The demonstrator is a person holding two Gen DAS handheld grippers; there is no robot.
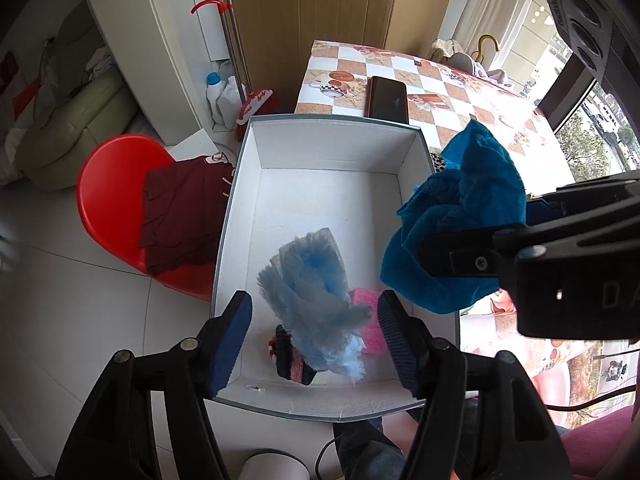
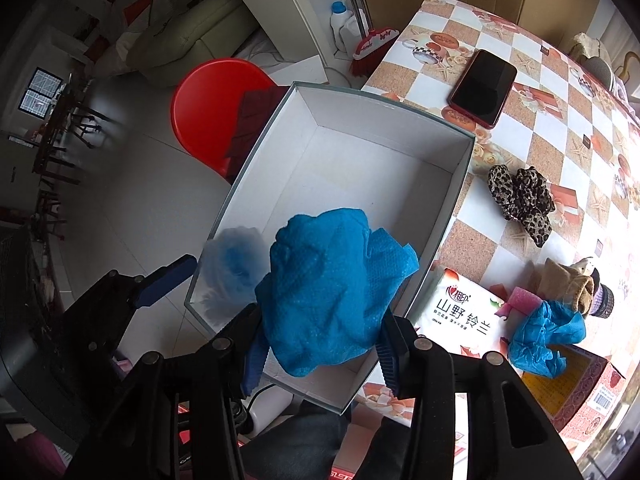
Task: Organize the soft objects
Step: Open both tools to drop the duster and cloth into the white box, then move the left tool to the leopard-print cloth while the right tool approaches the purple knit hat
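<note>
A white open box (image 1: 332,148) (image 2: 460,184) sits at the table's edge. In its near end lie a pale blue fluffy mesh puff (image 1: 316,276) (image 2: 236,256), a pink sponge (image 1: 370,320) and a dark striped sock (image 1: 290,354). My left gripper (image 1: 314,336) is open above them, empty. My right gripper (image 2: 320,344) is shut on a blue cloth (image 2: 328,280) (image 1: 456,216) and holds it above the box's right side.
On the checkered table (image 2: 552,128) lie a phone (image 2: 484,86), leopard scrunchies (image 2: 520,200), a tissue pack (image 2: 464,316), a blue glove (image 2: 548,340), a pink foam piece (image 2: 524,300) and beige socks (image 2: 572,284). A red chair (image 1: 108,200) with maroon cloth (image 1: 184,208) stands left.
</note>
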